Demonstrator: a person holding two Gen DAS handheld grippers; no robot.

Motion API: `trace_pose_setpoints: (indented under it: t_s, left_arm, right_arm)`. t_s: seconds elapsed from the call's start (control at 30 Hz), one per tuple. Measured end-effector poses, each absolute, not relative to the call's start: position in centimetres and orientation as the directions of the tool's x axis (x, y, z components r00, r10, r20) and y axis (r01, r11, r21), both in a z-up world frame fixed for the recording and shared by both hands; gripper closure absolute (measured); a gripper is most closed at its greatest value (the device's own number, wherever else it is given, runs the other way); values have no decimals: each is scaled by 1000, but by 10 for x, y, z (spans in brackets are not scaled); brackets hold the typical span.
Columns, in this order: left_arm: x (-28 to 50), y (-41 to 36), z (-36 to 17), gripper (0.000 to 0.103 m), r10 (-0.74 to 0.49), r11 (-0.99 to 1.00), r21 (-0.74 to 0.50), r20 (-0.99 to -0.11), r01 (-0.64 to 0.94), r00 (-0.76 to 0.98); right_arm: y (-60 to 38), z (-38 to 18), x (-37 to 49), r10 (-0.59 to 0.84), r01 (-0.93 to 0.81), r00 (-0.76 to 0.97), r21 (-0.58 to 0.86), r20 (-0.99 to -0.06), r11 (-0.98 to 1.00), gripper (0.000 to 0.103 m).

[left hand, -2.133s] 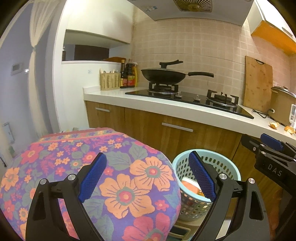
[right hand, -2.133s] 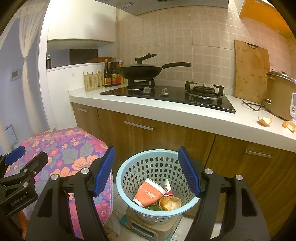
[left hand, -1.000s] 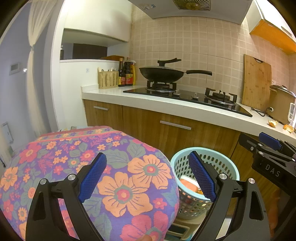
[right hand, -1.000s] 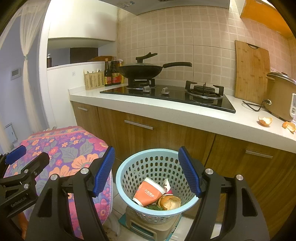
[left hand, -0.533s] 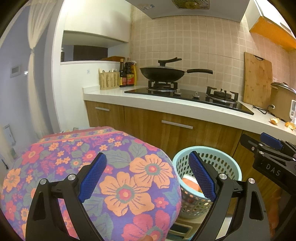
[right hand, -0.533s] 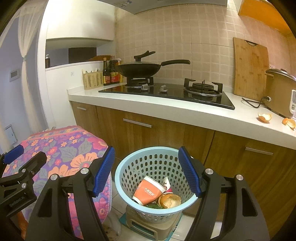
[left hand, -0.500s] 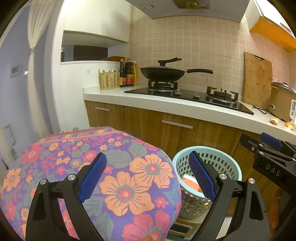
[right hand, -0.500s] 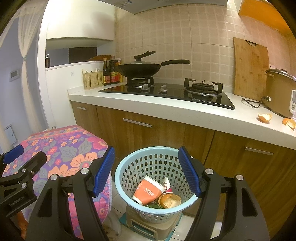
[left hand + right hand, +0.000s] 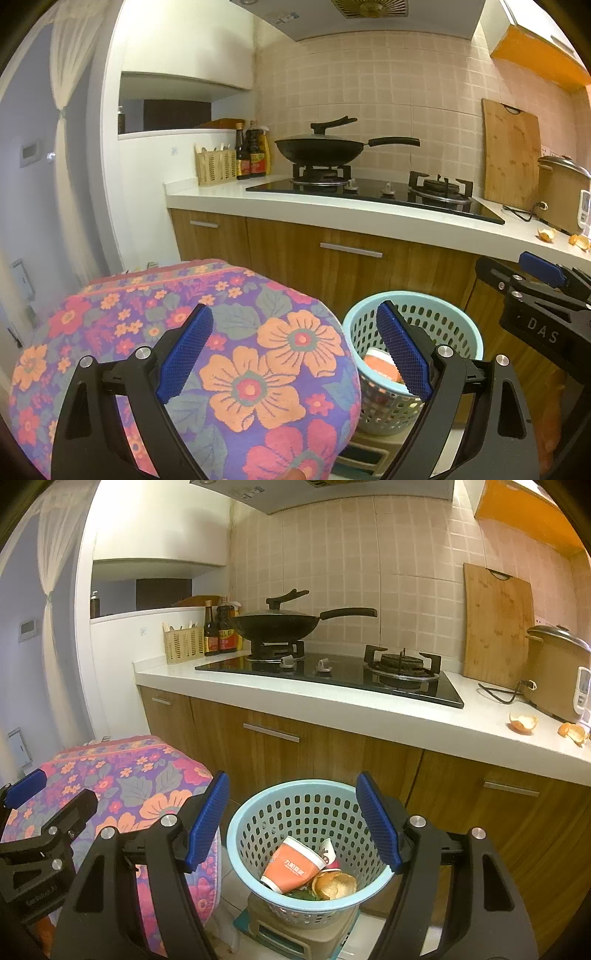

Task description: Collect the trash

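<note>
Right wrist view shows a white kitchen counter [image 9: 369, 716] across mid-frame, carrying a black glass gas hob [image 9: 332, 675] with a black lidded wok [image 9: 275, 624] and, at far right, two orange peel scraps [image 9: 522, 722]. Wooden cabinet fronts [image 9: 295, 753] run below. At lower centre a pale blue perforated plastic basket [image 9: 258, 830] holds an orange paper cup [image 9: 291, 866] lying tilted beside a curled orange peel [image 9: 334, 884]. The right gripper [image 9: 291, 819] hangs spread and empty before the basket. In the left wrist view, the left gripper [image 9: 293, 354] gapes empty over a flowered purple cloth cover [image 9: 147, 314].
</note>
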State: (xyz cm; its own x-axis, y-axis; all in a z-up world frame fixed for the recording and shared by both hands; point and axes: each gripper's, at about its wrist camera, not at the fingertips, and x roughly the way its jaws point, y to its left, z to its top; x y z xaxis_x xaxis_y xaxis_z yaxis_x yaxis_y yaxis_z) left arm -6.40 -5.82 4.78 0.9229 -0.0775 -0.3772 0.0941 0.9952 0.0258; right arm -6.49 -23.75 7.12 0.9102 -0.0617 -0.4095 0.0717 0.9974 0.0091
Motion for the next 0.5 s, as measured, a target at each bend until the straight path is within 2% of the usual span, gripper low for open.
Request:
trace_pose_setpoints:
  t_s: [0.5]
  left_arm:
    - [-65,-56,56,15,-88,995,16,-360,101,929]
  right_arm:
    - [-233,78,-66,-66,69,919,-7,-389,998,36]
